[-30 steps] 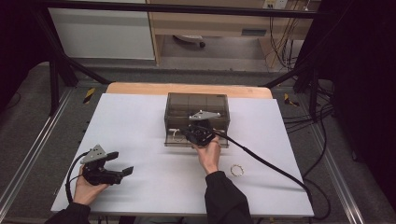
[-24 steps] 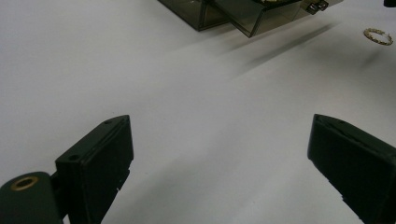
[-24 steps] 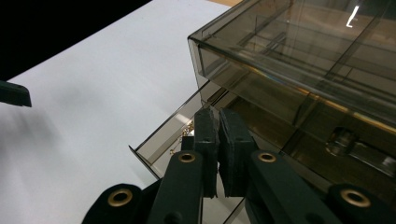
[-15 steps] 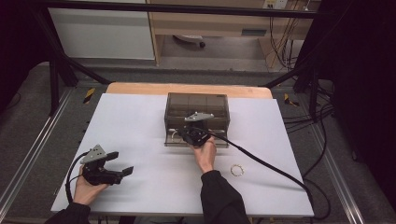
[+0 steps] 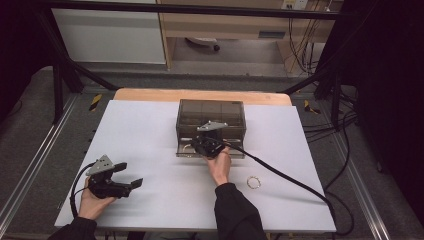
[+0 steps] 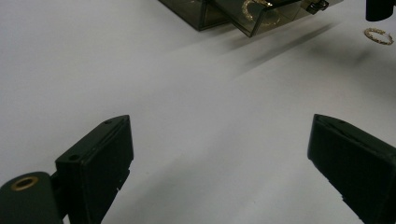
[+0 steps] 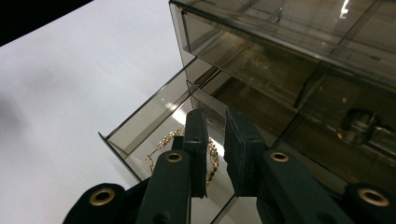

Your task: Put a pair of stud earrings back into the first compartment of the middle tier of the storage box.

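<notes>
Bracelet (image 7: pixel 187 154) lies in the open lower drawer (image 7: pixel 140 126) of the smoked organiser box (image 5: pixel 211 117). From above, we see our right gripper (image 5: pixel 206 146) at that drawer. Its own view shows jaws just opening, slightly parted, gripping nothing. Our left gripper (image 6: pixel 219 172) gapes empty.

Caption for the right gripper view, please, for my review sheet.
Right gripper, jaws just parting with nothing between them, above a gold bracelet in the smoky box's pulled-out drawer.
</notes>
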`<move>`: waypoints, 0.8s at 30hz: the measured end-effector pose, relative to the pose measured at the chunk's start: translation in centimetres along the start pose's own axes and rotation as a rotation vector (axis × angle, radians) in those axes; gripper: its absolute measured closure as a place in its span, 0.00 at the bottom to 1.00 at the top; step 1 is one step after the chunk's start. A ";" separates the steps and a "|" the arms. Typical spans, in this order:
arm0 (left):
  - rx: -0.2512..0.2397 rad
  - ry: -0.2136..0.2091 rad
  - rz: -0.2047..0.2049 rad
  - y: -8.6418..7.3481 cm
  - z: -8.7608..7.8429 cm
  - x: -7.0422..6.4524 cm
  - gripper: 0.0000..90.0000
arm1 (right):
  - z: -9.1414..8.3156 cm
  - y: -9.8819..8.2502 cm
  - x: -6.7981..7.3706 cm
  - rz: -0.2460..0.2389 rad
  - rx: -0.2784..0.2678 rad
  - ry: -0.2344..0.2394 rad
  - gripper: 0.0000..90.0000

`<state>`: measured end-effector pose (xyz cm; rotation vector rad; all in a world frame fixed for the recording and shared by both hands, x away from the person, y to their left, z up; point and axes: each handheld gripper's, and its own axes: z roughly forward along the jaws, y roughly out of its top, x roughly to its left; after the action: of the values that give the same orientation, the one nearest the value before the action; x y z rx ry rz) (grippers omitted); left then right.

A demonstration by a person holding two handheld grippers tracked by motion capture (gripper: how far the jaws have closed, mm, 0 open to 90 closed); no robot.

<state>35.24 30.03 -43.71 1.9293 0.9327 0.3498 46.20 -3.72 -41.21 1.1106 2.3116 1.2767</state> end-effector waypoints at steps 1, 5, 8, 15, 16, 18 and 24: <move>0.000 0.001 -0.001 0.0 0.0 0.0 0.08 | -0.5 0.2 0.1 -0.012 -0.008 0.000 0.82; 0.000 0.001 0.000 0.0 0.0 0.0 0.08 | -1.7 0.5 0.3 -0.025 -0.022 0.006 0.72; 0.001 0.003 0.000 0.0 0.0 0.0 0.08 | -3.8 0.8 0.4 -0.032 -0.033 0.032 0.57; 0.004 0.004 0.000 0.0 0.0 0.0 0.08 | -8.0 0.4 -0.4 -0.038 -0.039 0.030 0.27; 0.004 0.004 0.000 0.0 0.0 0.0 0.08 | -8.0 0.4 -0.4 -0.038 -0.039 0.030 0.27; 0.004 0.004 0.000 0.0 0.0 0.0 0.08 | -9.4 -0.2 -0.9 -0.034 -0.026 0.020 0.17; 0.006 0.005 0.002 0.0 0.1 0.0 0.08 | -11.5 -1.9 -2.1 -0.013 -0.005 -0.011 0.07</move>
<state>35.27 29.98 -43.77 1.9355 0.9367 0.3536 40.22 -12.75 -36.39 1.0967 2.3025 1.2677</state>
